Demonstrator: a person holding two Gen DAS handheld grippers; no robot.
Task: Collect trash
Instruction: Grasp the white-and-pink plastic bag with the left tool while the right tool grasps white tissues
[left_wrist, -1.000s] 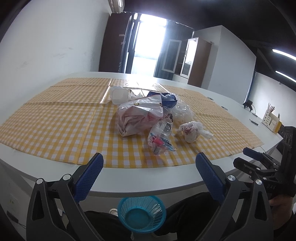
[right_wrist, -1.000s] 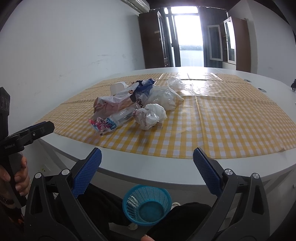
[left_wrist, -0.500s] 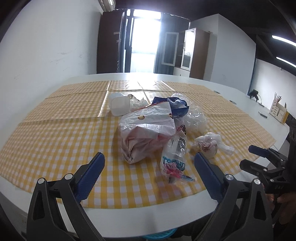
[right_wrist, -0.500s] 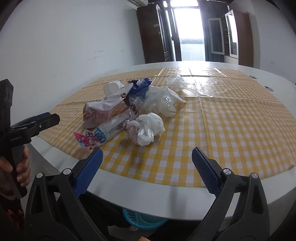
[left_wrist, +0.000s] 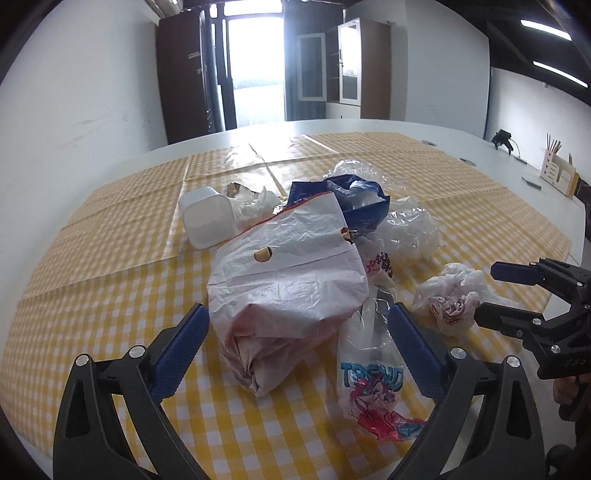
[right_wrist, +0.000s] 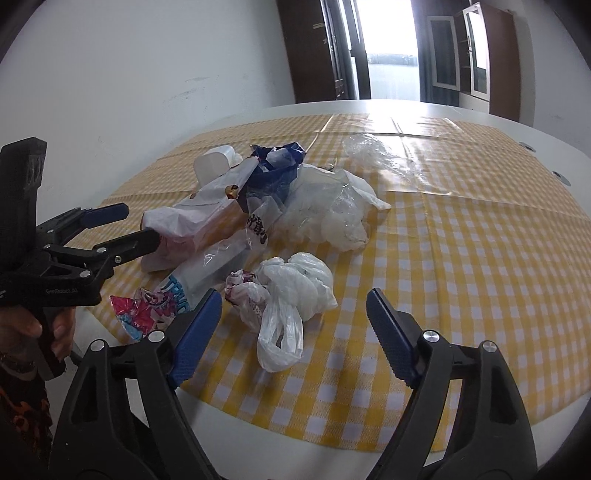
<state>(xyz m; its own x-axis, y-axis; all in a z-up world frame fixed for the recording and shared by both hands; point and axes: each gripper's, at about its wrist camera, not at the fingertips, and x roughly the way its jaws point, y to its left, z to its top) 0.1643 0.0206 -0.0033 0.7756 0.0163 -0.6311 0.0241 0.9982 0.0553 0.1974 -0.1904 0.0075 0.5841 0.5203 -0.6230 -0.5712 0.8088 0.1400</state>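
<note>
The trash lies in one heap on the yellow checked cloth (left_wrist: 110, 280) that covers the white surface (right_wrist: 229, 410).

My left gripper (left_wrist: 299, 343) has its jaws wide apart. The large crumpled white bag (left_wrist: 288, 273) sits between them at the near end; whether the pads touch it I cannot tell. Nothing is gripped. Just to the right of that bag lies a clear printed wrapper (left_wrist: 369, 369), partly behind the right jaw. Behind the bag are a white plastic tub (left_wrist: 207, 218) on its side, a dark blue wrapper (left_wrist: 354, 206) and a clear plastic bag (left_wrist: 410, 232), all crowded together and touching.

My right gripper (right_wrist: 295, 332) has its jaws closing, still apart. The knotted white bag (right_wrist: 291, 291) lies just ahead of them, its loose loop reaching down between the tips; the pads do not press on it. The printed wrapper touches the left jaw tip in this view and stands close to the bag on that side.

Obstructions: the heap is tight, so each item leans on or overlaps a neighbour. A further clear film (right_wrist: 369, 151) lies behind the heap, apart from it.

Surroundings: a white pen holder (left_wrist: 557, 173) stands at the far right edge of the surface, well apart from the trash. Dark cabinets (left_wrist: 184, 74) and a bright doorway (left_wrist: 255, 62) stand beyond.
</note>
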